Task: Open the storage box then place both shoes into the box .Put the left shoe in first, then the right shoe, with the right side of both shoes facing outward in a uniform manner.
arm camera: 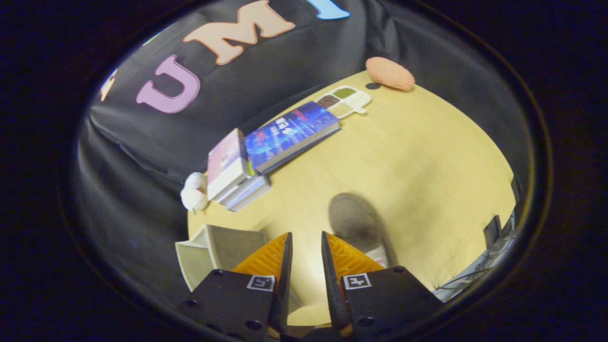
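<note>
A grey shoe (pixel 354 219) lies on the yellow table (pixel 427 166) just beyond my right finger, which hides its near end. A pale storage box (pixel 209 249) with a grey inner face stands at the table's near left corner, beside and partly behind my left finger. I cannot tell whether its lid is up. My gripper (pixel 306 236) hangs above the table between box and shoe. Its fingers are a narrow gap apart, with only bare table showing between them.
A stack of books (pixel 235 173) and a blue book (pixel 292 135) lie along the far left edge, with a white plush toy (pixel 194 192) beside them. Farther back are a divided tray of grains (pixel 344 100) and a pink oval pad (pixel 389 73). Dark gear (pixel 494 232) stands past the right edge.
</note>
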